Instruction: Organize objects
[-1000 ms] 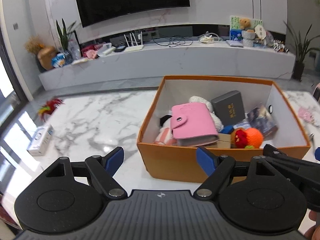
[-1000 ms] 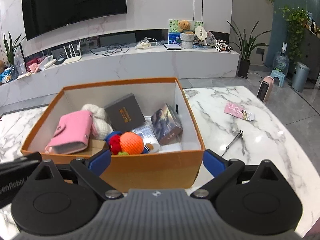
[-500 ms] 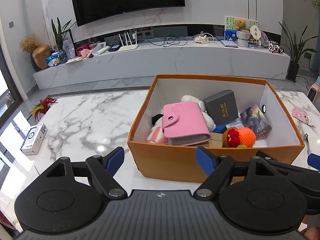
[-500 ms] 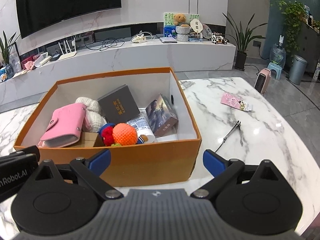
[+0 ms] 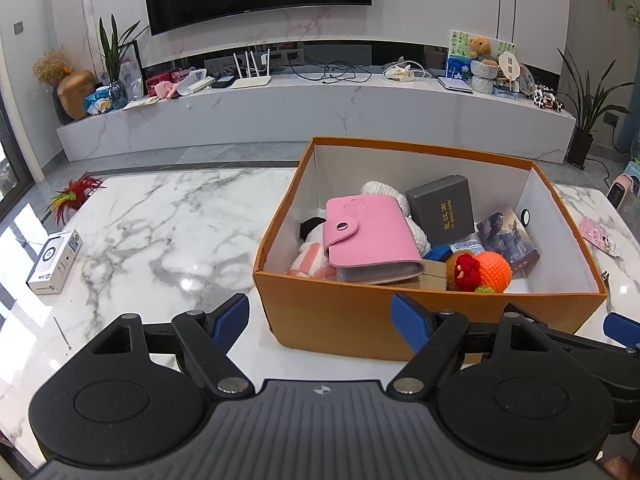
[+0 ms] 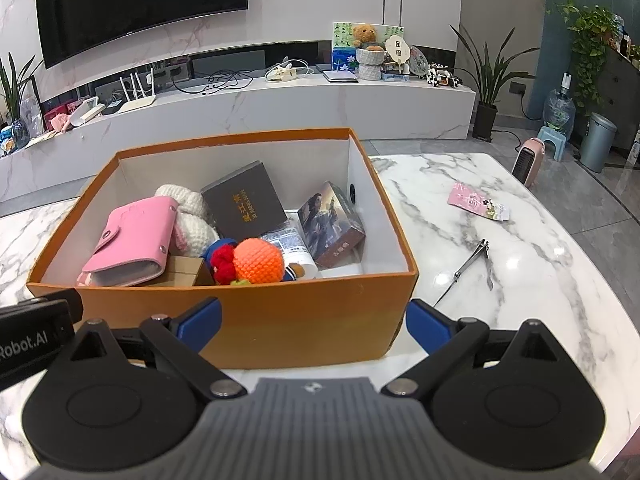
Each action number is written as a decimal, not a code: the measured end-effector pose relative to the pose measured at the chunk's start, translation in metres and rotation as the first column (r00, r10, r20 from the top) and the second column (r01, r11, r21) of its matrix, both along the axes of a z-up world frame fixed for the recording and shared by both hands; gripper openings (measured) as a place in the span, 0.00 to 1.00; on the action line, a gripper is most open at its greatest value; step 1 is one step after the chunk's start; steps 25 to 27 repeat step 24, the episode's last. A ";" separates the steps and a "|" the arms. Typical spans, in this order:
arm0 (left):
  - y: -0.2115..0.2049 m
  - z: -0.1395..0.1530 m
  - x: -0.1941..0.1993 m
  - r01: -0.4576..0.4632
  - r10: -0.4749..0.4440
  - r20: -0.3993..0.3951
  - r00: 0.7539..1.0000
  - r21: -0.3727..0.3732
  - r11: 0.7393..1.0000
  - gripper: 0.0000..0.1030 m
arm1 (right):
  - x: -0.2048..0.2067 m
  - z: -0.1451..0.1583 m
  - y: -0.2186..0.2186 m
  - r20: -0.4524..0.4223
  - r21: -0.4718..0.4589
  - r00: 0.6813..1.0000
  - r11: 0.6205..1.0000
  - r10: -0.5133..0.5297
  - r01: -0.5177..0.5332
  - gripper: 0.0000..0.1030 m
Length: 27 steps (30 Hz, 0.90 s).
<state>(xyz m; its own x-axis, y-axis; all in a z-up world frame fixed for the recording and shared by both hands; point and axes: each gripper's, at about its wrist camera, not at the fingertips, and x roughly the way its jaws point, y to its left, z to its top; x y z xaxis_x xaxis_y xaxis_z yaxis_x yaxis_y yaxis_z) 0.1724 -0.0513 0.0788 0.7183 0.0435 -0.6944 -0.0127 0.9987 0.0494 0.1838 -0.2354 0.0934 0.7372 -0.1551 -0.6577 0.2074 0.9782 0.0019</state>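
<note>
Each gripper, the left gripper (image 5: 320,316) and the right gripper (image 6: 314,316), has matte black linkage arms ending in blue fingers (image 5: 406,316), silver pivot screws (image 5: 404,385) and two round black discs beside a ribbed grey body (image 5: 320,432) (with a small round emblem on its front edge). White lettering marks the left gripper's side.

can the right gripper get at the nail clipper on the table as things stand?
Probably yes. The nail clipper lies in the open on the marble table, apart from the orange box, with nothing lying over it. The right gripper is open and empty, facing the box, so it would need to swing right.
</note>
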 end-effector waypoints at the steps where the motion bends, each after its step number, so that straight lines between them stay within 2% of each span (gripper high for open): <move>1: 0.001 0.000 0.000 0.000 0.000 -0.002 1.000 -0.002 1.000 0.90 | 0.000 0.000 0.000 -0.001 -0.001 1.000 1.000 0.000 0.000 0.96; 27: 0.001 -0.001 0.000 0.020 -0.020 0.013 1.000 0.004 1.000 0.90 | 0.000 -0.001 0.003 -0.002 -0.009 1.000 1.000 -0.003 0.003 0.96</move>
